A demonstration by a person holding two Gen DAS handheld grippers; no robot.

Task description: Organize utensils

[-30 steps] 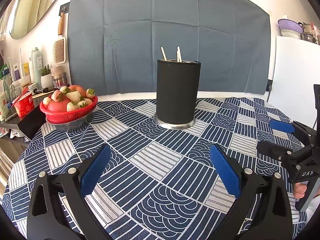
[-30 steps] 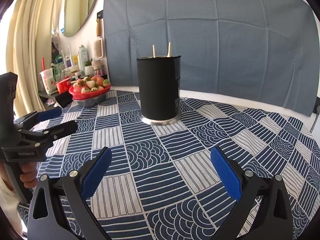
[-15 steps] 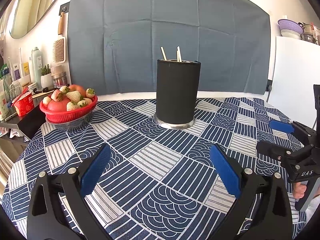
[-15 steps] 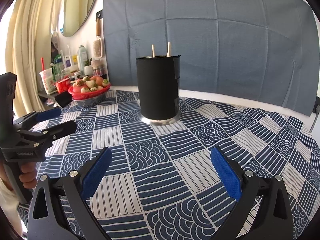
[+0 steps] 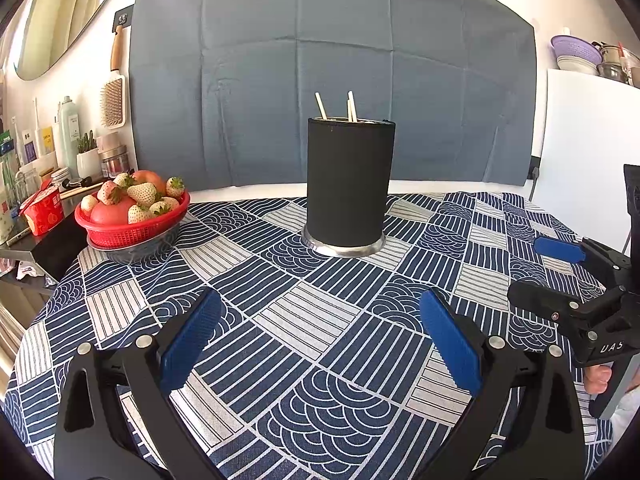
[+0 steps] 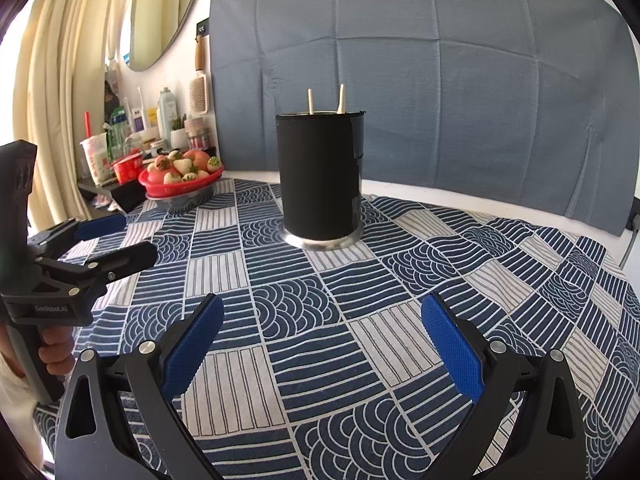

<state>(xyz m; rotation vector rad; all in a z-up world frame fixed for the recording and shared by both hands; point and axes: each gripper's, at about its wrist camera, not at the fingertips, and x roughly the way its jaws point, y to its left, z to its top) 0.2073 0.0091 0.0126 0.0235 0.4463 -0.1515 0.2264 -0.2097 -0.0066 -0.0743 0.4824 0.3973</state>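
A black cylindrical utensil holder [image 5: 351,182] [image 6: 320,176] with a metal base stands upright on the patterned tablecloth [image 5: 280,320] [image 6: 440,272]. Pale chopstick tips [image 5: 321,106] [image 6: 341,99] stick out of its top. My left gripper [image 5: 320,312] hovers low over the cloth, well short of the holder, open and holding nothing. My right gripper [image 6: 320,316] is likewise open and empty, near the front of the table. Each gripper shows in the other's view: the right gripper [image 5: 536,268] at the right edge, the left gripper [image 6: 120,236] at the left edge.
A red basket of strawberries and fruit [image 5: 134,212] [image 6: 180,178] sits at the table's far left. A shelf with bottles and cups [image 5: 44,160] lies beyond it. A grey-blue cloth backdrop [image 5: 320,60] hangs behind. A white cabinet [image 5: 584,152] stands at the right.
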